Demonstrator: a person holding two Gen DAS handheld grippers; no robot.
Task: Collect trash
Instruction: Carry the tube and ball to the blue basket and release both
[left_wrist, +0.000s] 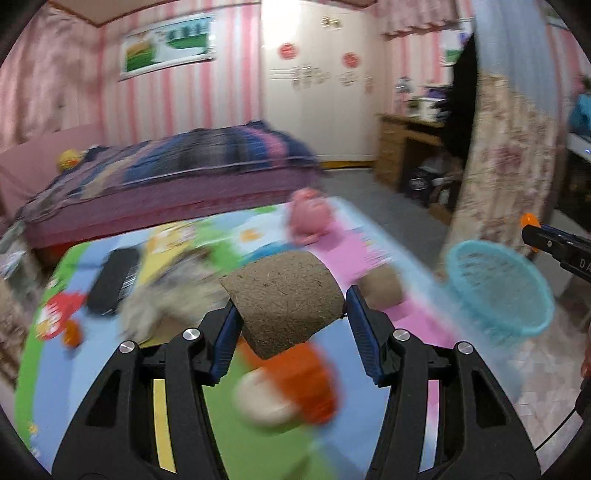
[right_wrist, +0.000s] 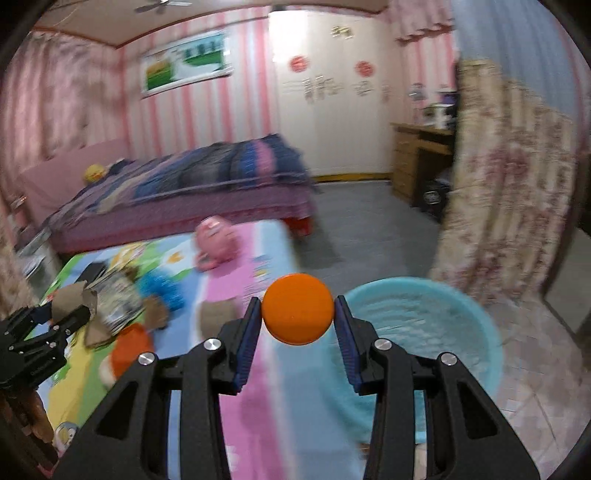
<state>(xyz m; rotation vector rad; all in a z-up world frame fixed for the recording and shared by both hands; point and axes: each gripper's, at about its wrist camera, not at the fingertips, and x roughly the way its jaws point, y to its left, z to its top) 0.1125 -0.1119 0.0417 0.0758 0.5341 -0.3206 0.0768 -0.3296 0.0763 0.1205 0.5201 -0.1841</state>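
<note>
Between my left fingers (left_wrist: 291, 314) sits a curved piece of brown cardboard (left_wrist: 286, 299), pinched at both edges and lifted above the colourful play mat (left_wrist: 110, 369). Both blue pads (left_wrist: 225, 339) press against it. Below the cardboard, blurred on the mat, lies an orange and white toy (left_wrist: 288, 384). Left of the cardboard I see a black remote-like thing (left_wrist: 112, 280) and a greyish blurred heap (left_wrist: 166, 295). Just beyond its right edge lies another brown cardboard scrap (left_wrist: 382, 290). Farther back from the cardboard, a pink plush toy (left_wrist: 308, 218) rests near the mat's far edge.

My right fingers (right_wrist: 297, 317) grip an orange ball (right_wrist: 297, 308), squeezed on both sides. Just right of the ball and lower down sits the light blue basket (right_wrist: 436, 325), on the floor beside the mat. From the left view, that same basket sits to the right of the cardboard, with my right fingers' tip poking in above it. Left of the ball, more cardboard scraps (right_wrist: 218, 314) lie scattered on the mat, and my left fingers show at the frame's edge with their cardboard. A bed (right_wrist: 184, 192) stands behind the mat.
</note>
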